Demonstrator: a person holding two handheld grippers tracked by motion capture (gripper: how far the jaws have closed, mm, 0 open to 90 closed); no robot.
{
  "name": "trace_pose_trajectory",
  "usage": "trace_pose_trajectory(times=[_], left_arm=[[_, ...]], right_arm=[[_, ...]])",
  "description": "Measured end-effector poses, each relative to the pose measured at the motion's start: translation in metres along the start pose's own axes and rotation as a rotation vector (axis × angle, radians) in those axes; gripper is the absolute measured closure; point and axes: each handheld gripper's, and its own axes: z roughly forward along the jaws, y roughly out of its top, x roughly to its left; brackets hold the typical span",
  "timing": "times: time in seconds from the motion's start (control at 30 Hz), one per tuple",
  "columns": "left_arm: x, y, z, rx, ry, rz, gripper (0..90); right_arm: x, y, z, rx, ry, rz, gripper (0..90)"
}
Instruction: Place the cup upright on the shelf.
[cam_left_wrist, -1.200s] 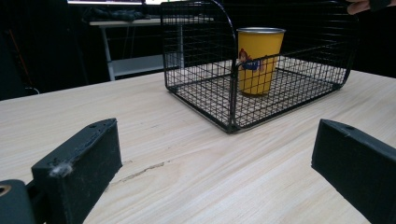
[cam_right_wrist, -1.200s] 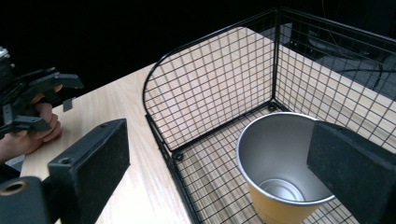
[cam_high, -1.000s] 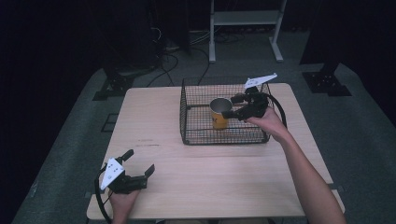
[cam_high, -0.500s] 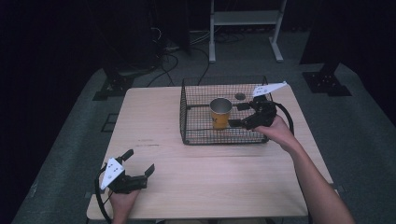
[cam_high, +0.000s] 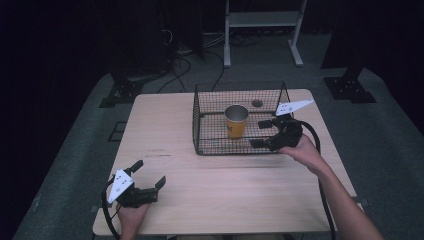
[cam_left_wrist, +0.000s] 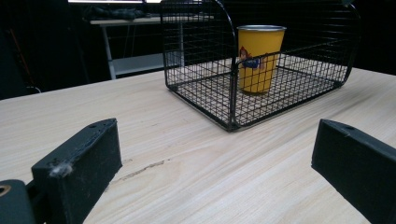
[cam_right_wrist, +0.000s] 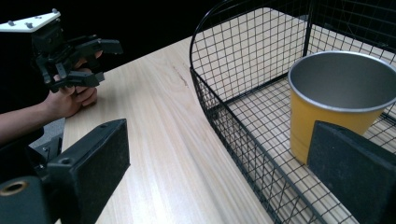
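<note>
A yellow metal cup (cam_high: 236, 121) (cam_left_wrist: 259, 58) (cam_right_wrist: 336, 107) stands upright inside a black wire basket (cam_high: 205, 120) (cam_left_wrist: 205, 88) (cam_right_wrist: 233, 126) at the middle back of the wooden table (cam_high: 165, 125). My right gripper (cam_high: 257, 133) (cam_right_wrist: 219, 177) is open by the basket's front right corner, a short way right of the cup, touching nothing. In the right gripper view its jaws straddle the basket's wall. My left gripper (cam_high: 149, 172) (cam_left_wrist: 215, 172) rests open and empty near the table's front left edge. It also shows far off in the right gripper view (cam_right_wrist: 88, 60).
A small round hole (cam_high: 257, 103) lies in the tabletop behind the basket. A white shelf frame (cam_high: 262, 20) and floor cables (cam_high: 180, 60) stand beyond the table. Bare wood stretches between the basket and the front edge.
My right gripper has drawn back from the cup, toward the basket's front right corner, leaving the cup standing in the basket. The left gripper has stayed put.
</note>
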Motion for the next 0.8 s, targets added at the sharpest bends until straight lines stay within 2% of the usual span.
trace_pose_trajectory(times=[0.3,0.47,0.8], left_arm=[[0.000,0.000,0.000,0.001,0.002,0.000,0.8],[0.000,0.000,0.000,0.001,0.001,-0.002,0.8],[0.000,0.000,0.000,0.002,0.004,0.003,0.8]], right_arm=[[0.008,-0.015,-0.007,-0.012,0.012,0.001,5.2],[0.009,-0.025,-0.009,-0.029,0.029,0.031,5.2],[0.015,-0.044,-0.010,-0.029,0.040,0.046,5.2]])
